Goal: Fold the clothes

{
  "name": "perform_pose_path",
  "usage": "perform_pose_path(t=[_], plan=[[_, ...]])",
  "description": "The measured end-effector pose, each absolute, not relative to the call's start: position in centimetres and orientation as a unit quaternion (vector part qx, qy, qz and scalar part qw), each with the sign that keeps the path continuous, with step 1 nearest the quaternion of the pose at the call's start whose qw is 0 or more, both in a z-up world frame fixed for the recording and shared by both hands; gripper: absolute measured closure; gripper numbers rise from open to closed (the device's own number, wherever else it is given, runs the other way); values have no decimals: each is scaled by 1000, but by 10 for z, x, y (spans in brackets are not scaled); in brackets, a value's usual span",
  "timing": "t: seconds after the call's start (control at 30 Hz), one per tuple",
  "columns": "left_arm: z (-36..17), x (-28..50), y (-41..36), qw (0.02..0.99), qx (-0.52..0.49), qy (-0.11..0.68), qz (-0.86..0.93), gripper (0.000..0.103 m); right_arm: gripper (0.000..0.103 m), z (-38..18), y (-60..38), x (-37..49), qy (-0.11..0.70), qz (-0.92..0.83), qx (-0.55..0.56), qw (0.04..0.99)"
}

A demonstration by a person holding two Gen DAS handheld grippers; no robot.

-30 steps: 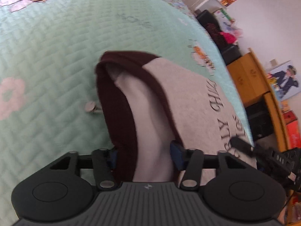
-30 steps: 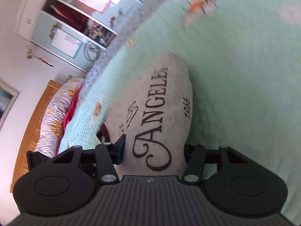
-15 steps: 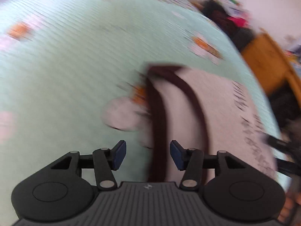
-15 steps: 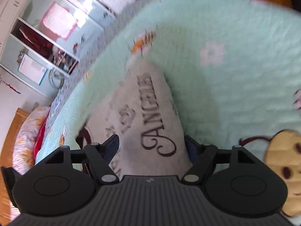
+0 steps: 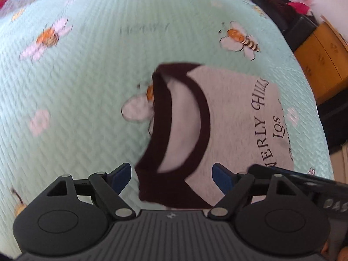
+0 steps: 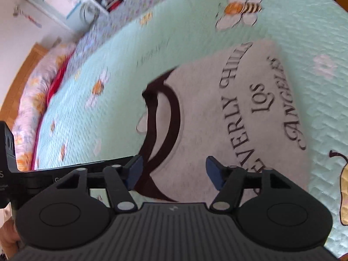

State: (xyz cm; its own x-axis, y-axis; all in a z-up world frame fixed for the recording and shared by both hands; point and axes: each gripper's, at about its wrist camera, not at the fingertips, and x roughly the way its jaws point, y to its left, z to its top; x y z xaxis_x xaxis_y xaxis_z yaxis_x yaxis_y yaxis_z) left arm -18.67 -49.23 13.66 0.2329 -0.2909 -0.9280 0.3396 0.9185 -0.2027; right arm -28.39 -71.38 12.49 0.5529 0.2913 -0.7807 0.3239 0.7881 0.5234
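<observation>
On the mint bee-print quilt (image 5: 82, 100) the grey shirt (image 5: 237, 117) lay folded into a compact block, its dark collar (image 5: 158, 130) toward nine o'clock. The left gripper (image 5: 171, 178) was opening and the right gripper (image 6: 174, 169) closing, both above the cloth and holding nothing. The fold looked finished; next probably came a final smoothing or setting it aside.

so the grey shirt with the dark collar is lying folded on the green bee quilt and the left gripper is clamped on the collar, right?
Not quite. The grey shirt lies folded on the green bee quilt, but the left gripper is not clamped on the collar. The left wrist view shows its jaws opening, pads clear of the fabric on both sides, holding nothing.
</observation>
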Motion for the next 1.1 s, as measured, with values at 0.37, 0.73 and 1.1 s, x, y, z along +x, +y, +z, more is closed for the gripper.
perform_pose_path(t=[0.37, 0.73, 1.1], plan=[[124, -186, -500, 776, -29, 602, -185, 19, 45, 124, -718, -282, 503, -20, 287, 815], [132, -187, -516, 822, 109, 545, -126, 24, 44, 120, -729, -277, 500, -56, 273, 820], [128, -175, -519, 826, 211, 520, -50, 23, 37, 130, -726, -268, 522, -148, 174, 822]])
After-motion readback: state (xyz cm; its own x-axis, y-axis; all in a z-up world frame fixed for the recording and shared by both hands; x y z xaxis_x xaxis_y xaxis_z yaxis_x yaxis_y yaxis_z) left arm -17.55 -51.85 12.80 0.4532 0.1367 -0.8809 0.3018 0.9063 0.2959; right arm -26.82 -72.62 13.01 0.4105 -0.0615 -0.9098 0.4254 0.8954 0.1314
